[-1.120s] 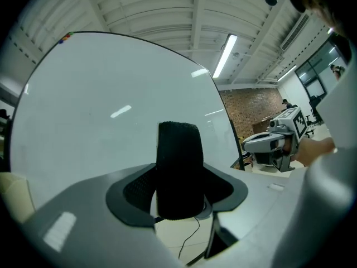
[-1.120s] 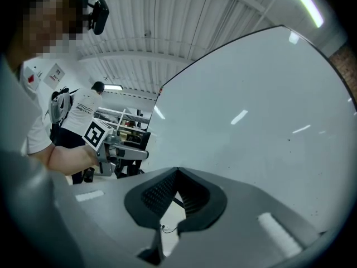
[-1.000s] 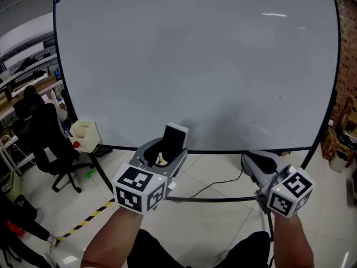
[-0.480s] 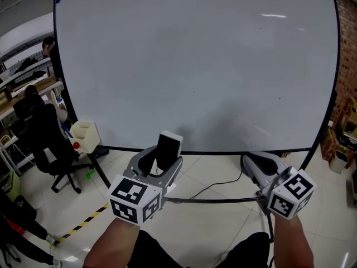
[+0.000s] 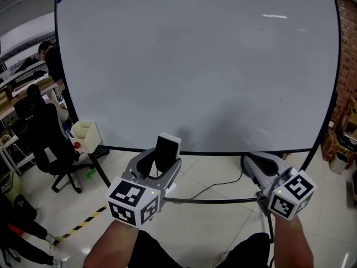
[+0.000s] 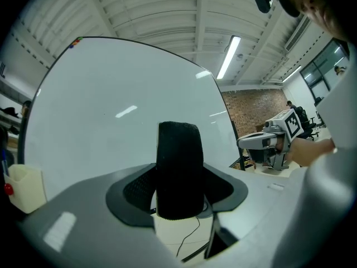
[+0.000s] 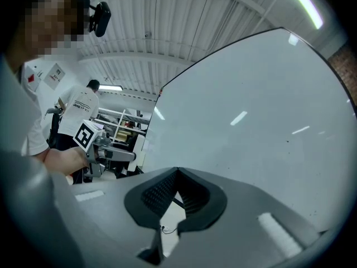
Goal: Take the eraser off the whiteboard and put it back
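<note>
Left gripper (image 5: 163, 163) is clamped on the black eraser (image 5: 167, 148), which is held upright between its jaws, in front of the bottom edge of the whiteboard (image 5: 195, 66). Right gripper (image 5: 252, 162) is held off to the side, jaws pressed together with nothing in them.

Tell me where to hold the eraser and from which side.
Hold the eraser by its two long narrow edges, low down, coming level from the side away from the whiteboard. It stands upright, taller than wide, so the fingers span its width. The left gripper is shut on it this way, leaving the top free.
</note>
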### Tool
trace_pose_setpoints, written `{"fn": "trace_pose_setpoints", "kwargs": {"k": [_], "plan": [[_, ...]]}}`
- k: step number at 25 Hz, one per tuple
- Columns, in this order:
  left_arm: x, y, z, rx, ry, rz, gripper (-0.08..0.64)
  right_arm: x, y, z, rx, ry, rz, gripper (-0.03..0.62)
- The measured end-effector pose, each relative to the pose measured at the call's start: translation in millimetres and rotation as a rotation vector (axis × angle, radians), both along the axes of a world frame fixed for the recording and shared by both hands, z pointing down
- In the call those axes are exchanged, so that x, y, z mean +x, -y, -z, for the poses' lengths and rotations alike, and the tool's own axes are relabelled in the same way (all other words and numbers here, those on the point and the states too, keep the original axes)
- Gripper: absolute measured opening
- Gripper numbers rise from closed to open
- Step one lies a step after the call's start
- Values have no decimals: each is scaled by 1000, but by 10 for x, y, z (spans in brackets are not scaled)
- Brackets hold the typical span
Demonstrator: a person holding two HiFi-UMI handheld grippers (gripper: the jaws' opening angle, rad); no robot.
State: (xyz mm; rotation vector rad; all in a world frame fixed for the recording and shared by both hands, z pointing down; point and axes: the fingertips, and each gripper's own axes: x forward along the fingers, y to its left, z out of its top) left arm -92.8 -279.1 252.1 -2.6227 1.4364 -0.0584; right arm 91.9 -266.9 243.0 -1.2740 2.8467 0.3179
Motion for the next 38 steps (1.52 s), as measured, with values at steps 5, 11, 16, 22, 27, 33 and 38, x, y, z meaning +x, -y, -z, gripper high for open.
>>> {"fn": "trace_pose_setpoints", "kwargs": {"k": [5,11,16,22,27,33,38], "plan": [[70,-2,-39,1,22,-16,267,-5,-1,-27,-5,-1,2,2],[76,25,-27,16,33,-5,270,-14,-10,0,0,3,5,2],[106,47,-91,-7,39,-12,270,-10,-1,-22,-4,6,2,2],[149,40,-102,0,61,-16,270,-2,3,-24,-4,4,-1,2],[154,69,-97,15,110,8,270,-1,14,-24,-4,4,-2,2],[237,209,-23,56,196,51,270,20,40,-63,-12,4,-6,2],[341,382,-27,96,325,91,268,25,41,-96,-17,1,-10,2]]}}
